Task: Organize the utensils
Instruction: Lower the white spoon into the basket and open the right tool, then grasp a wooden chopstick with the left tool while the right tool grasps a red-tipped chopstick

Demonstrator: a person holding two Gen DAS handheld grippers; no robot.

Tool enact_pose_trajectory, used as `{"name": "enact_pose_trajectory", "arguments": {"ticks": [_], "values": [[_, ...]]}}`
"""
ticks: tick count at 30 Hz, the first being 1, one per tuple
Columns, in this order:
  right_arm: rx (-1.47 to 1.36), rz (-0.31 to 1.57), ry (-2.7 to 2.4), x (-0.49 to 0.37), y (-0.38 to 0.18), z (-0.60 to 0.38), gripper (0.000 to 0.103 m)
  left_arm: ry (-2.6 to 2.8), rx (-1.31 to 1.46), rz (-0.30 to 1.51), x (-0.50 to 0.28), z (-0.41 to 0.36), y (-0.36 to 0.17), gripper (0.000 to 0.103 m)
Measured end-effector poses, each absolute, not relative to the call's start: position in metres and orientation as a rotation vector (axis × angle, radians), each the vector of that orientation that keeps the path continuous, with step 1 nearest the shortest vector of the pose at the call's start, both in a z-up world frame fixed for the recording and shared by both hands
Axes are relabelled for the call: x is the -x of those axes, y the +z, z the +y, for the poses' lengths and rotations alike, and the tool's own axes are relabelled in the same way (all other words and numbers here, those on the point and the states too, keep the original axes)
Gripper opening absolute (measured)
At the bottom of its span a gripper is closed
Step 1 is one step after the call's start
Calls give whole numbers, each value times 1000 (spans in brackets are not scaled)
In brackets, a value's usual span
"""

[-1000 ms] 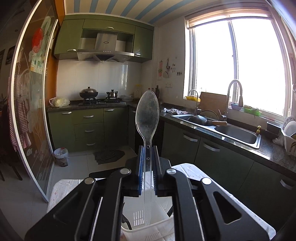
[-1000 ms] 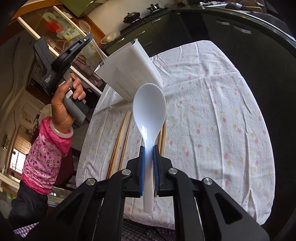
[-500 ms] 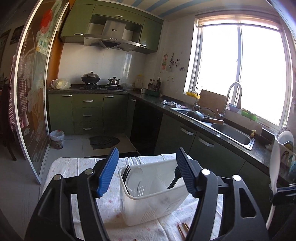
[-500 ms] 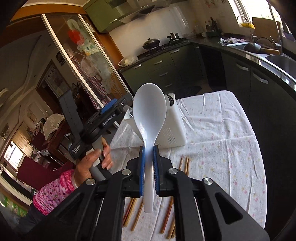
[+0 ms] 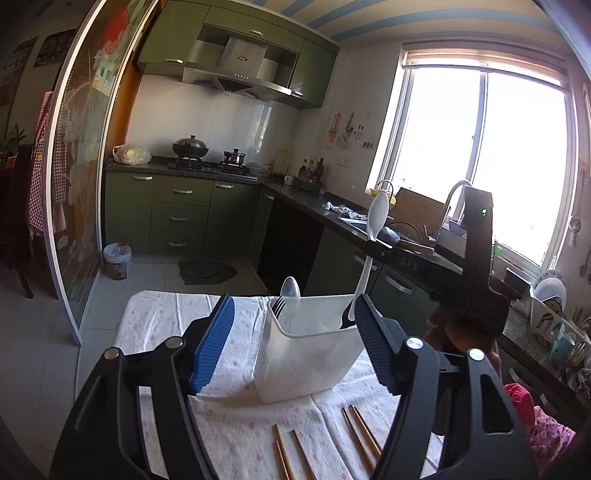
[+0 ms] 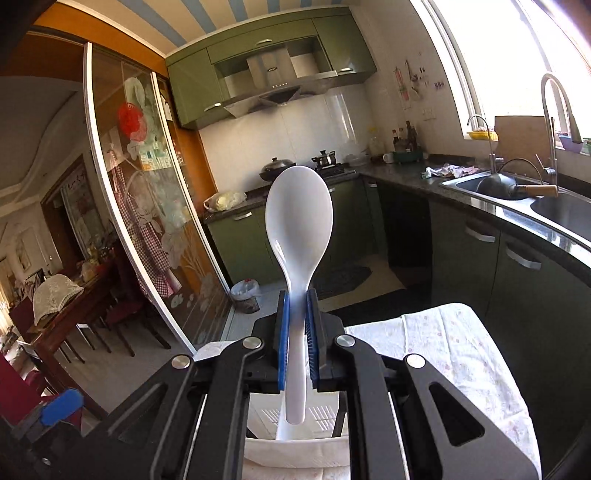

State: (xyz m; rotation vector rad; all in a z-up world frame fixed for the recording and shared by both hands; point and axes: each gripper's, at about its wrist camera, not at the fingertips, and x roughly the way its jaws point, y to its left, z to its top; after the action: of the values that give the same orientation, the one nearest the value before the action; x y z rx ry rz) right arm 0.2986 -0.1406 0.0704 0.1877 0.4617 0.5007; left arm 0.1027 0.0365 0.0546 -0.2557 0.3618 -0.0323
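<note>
White spoon [image 6: 298, 236], white slotted basket [image 5: 308, 363], brown chopsticks [image 5: 360, 434]. Table [image 5: 236, 417] is covered in white cloth dotted with pink and yellow flowers. Blue ribbed pads [image 5: 213, 347] are fitted on black tools. Cabinets [image 5: 177, 210] are finished green; ceiling [image 5: 354, 18] is striped blue and cream.

Only the raised letters "DAS" read, on the right tool's [image 5: 373, 246] black body

A kitchen with green cabinets [image 5: 177, 206] along 2 walls, a steel hood [image 5: 236, 74] over a stove [image 5: 210, 164] carrying 2 pots. White tiles [image 5: 207, 122] back the stove. A bright window [image 5: 487, 158] lights the sink [image 6: 554, 206]. Striped ceiling [image 5: 354, 18], pale floor [image 5: 48, 332], glass sliding door [image 6: 147, 206].
</note>
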Motion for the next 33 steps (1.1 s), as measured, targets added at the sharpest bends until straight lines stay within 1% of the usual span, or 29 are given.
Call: {"name": "enact_pose_trajectory", "arguments": {"ticks": [5, 8, 12, 14, 18, 22, 24, 25, 26, 27, 28, 29, 33], "values": [[-140, 483, 499, -303, 36, -135, 11, -42, 289, 415, -104, 44, 42, 64], [-109, 474, 502, -291, 26, -139, 30, -44, 295, 455, -107, 45, 34, 64], [-63, 443, 507, -270, 30, -145, 31, -48, 276, 530, -111, 38, 25, 65], [-73, 438, 522, -253, 35, -154, 31, -61, 269, 592, -113, 33, 18, 69], [-105, 485, 557, -211, 39, -184, 31, -57, 215, 773, -118, 19, -4, 69], [-79, 604, 580, -179, 23, -209, 31, -54, 179, 998, -130, 13, -40, 68], [-81, 656, 593, -167, 11, -222, 33, -56, 167, 1106, -135, 11, -60, 61], [-79, 677, 591, -161, 5, -229, 34, -48, 162, 1149, -136, 10, -69, 53], [-79, 698, 592, -156, -1, -235, 34, -35, 162, 1188, -137, 10, -77, 49], [-78, 718, 595, -153, -7, -241, 34, -22, 160, 1226, -139, 11, -84, 47], [-73, 739, 591, -149, -13, -245, 34, -14, 161, 1261, -140, 12, -91, 42], [-72, 757, 585, -146, -18, -250, 34, -5, 166, 1290, -141, 13, -97, 40], [-99, 799, 578, -137, -34, -267, 36, 12, 197, 1371, -146, 14, -115, 40]]}}
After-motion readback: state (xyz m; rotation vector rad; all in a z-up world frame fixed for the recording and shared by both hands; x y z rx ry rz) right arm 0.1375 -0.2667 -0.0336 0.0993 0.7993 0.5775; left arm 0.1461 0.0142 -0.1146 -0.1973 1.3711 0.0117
